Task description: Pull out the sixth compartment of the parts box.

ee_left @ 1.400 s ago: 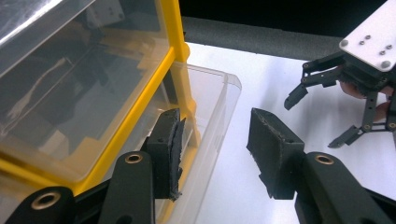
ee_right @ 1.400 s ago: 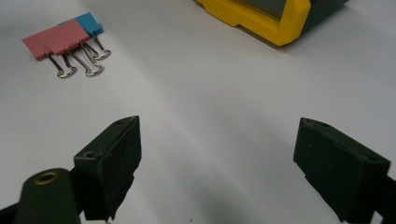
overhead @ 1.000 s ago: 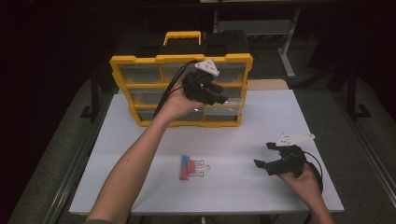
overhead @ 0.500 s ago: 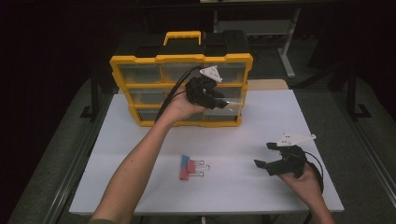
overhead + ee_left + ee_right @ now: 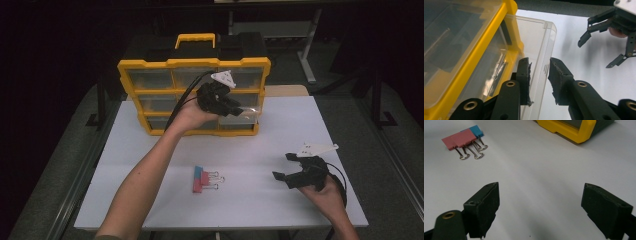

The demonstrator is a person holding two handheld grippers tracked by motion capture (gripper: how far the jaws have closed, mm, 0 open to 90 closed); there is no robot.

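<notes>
— White tabletop (image 5: 260,150), dark room around it. Where are the hands?

— Left forearm runs up from 6 o'clock toward 12, hand cupped under the left gripper (image 5: 235,106), which points toward 3 o'clock against the organizer (image 5: 150,70). Right hand rests low at 4 o'clock, its right gripper (image 5: 285,167) aimed toward 9 o'clock across the table.

— And the jaws?

— In the left gripper view the left gripper (image 5: 539,75) has its jaws drawn near each other either side of the front wall of a drawer (image 5: 534,42); the left pad (image 5: 524,75) touches the wall, while a sliver of gap shows at the right one. I cannot tell if the clamp is firm. The drawer sits pulled partway out of the organizer's right column. In the right gripper view, the right gripper (image 5: 540,210) stands wide apart, holding nothing, over bare table.

— Materials?

— Drawer is clear thin plastic, boxy with rounded corners. Organizer is yellow-framed, black-topped, with a yellow handle. Pads are black, rough, chipped. Binder clips (image 5: 205,180), pink and blue with wire loops, lie near 6 o'clock on the table.
</notes>
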